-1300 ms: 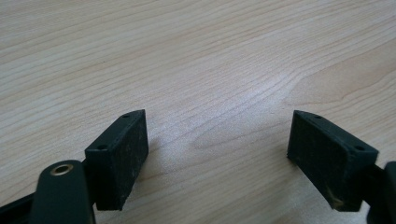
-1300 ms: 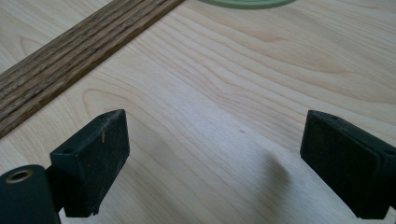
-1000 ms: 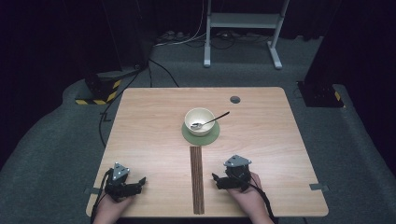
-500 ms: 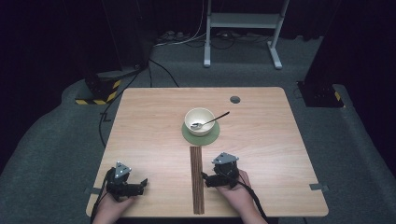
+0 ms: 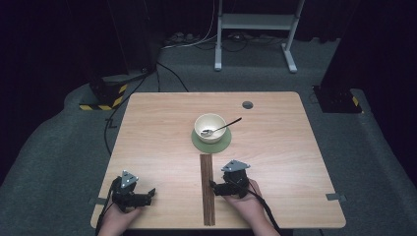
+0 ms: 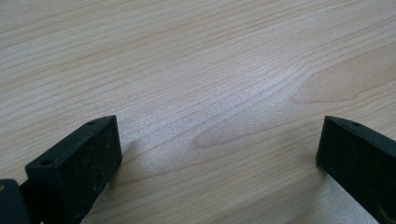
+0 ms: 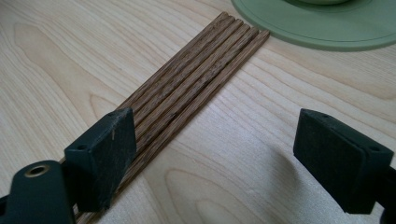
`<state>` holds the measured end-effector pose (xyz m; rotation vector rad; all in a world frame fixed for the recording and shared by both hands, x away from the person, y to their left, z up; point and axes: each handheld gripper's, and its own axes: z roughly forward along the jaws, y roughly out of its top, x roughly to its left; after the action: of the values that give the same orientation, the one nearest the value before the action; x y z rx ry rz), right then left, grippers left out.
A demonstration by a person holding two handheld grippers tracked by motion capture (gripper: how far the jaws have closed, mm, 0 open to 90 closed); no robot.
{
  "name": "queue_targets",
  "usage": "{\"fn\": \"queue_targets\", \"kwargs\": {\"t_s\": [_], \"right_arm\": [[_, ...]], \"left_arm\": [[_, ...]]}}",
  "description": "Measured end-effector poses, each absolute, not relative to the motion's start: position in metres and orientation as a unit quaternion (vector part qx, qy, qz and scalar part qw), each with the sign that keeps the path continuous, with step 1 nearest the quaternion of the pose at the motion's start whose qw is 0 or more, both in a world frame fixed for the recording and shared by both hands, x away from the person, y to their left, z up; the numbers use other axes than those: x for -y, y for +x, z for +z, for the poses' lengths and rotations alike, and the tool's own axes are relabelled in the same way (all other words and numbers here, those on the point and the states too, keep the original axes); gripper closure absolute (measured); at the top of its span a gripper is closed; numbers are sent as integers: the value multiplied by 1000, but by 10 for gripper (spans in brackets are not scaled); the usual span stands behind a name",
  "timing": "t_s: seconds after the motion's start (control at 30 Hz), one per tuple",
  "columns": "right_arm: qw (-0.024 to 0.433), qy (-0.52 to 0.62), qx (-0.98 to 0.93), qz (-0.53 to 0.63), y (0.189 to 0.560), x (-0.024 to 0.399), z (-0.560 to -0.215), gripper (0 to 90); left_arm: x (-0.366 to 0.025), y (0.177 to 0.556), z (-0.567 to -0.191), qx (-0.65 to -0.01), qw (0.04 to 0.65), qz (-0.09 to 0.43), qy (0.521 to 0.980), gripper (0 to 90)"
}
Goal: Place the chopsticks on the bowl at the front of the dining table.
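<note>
**Right gripper wide over the chopsticks, left gripper idle at the table's near edge**

The brown chopsticks [image 5: 207, 189] lie as a tight bundle on the wooden table [image 5: 295, 147], running from the near edge straight toward the green coaster [image 5: 211, 142]; their far ends stop just short of the coaster's rim without touching it. The right gripper [image 5: 216, 188] sits just beside the bundle on its right, held low over the wood, its jaws pointing at the sticks; its jaws stand wide apart and have just been closing a little, yet the pads press on nothing. In the right gripper view the chopsticks [image 7: 187, 88] pass under and beside one jaw, so that jaw overlaps the bundle's edge while the other jaw stands well clear over bare wood; whether the near jaw touches the sticks I cannot tell.

The left gripper [image 5: 147, 196] rests near the table's front left corner, well apart from the chopsticks; its jaws gape fully, with bare table between them in the left gripper view.

Beyond the bundle a cream bowl [image 5: 210, 127] stands on the coaster; a spoon [image 5: 222, 128] leans in it, handle out over the right rim; a small dark round spot [image 5: 247, 104] lies farther back; nothing lies between the right gripper and the sticks.
</note>
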<state>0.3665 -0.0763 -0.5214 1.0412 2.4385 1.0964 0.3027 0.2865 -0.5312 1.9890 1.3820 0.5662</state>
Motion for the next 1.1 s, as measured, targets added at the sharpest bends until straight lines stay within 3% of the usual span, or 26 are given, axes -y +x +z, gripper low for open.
{"fn": "queue_targets", "kwargs": {"t_s": [0.83, 1.1], "right_arm": [[141, 351, -847, 373, 364, 72, -522, 302], [141, 360, -845, 369, 365, 74, -523, 424]], "left_arm": [[-286, 302, -531, -528, 322, 215, 756, 3], [-286, 302, -531, -528, 322, 215, 756, 3]]}}
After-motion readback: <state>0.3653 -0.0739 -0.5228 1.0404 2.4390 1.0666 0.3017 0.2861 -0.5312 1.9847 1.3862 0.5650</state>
